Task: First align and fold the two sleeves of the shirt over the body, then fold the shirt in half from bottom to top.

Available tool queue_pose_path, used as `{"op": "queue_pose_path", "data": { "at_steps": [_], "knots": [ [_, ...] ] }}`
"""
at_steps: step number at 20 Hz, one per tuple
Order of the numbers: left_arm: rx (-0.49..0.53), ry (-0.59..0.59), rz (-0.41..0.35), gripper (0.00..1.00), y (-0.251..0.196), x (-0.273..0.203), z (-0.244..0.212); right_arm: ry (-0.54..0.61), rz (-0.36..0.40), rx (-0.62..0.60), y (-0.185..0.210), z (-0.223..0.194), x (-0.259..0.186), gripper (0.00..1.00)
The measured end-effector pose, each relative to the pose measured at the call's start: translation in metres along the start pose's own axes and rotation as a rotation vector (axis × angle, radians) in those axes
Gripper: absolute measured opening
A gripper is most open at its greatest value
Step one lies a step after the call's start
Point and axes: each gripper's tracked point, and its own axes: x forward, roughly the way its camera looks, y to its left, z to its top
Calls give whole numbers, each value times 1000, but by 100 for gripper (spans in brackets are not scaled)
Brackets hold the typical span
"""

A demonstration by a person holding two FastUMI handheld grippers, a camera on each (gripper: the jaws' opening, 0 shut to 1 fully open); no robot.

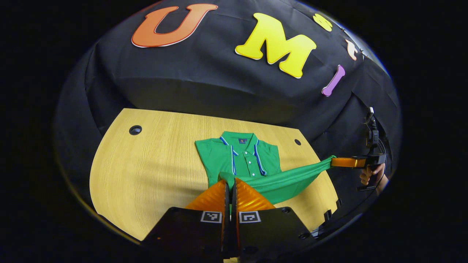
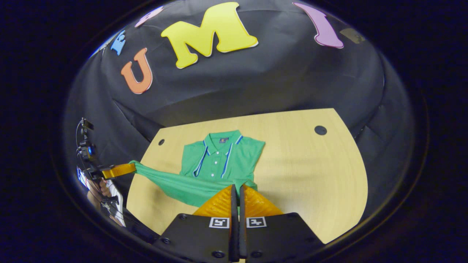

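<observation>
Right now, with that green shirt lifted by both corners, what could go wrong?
The hem sags between the left hand-held gripper and the right hand-held gripper, so the fold may land uneven on the shirt. Each seems to pinch only a small corner; the cloth might slip free. Pulling could also drag the folded-in sleeves loose on the table.

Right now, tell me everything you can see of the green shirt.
The green shirt is a soft polo with blue-and-white trim along collar and placket, small buttons and a dark neck label. Its sleeves are already folded in. Its upper half lies flat, collar away, on the wooden table. The bottom hem is lifted and stretched taut between the left gripper and right gripper, each shut on a corner.
</observation>
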Motion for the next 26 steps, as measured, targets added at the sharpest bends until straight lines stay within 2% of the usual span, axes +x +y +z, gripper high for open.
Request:
{"op": "queue_pose_path", "data": {
  "at_steps": [7,12,16,21,22,23,26],
  "knots": [
    [-26,-59,23,3,30,59,61,-53,-19,-86,-2,66,68,2],
    [54,-82,51,4,48,109,78,-92,-61,-107,-16,92,129,2],
    [30,-116,79,3,69,162,76,-70,-66,-62,-35,89,184,2],
    [74,-54,111,3,94,225,50,-50,-74,-50,-57,77,250,2],
    [80,-38,115,0,96,235,45,-46,-79,-58,-58,74,260,2],
    [83,-30,120,4,99,241,41,-38,-85,-67,-61,70,269,2],
    [87,-51,146,4,109,257,41,-38,-105,-75,-65,63,282,2]
  ]
}}
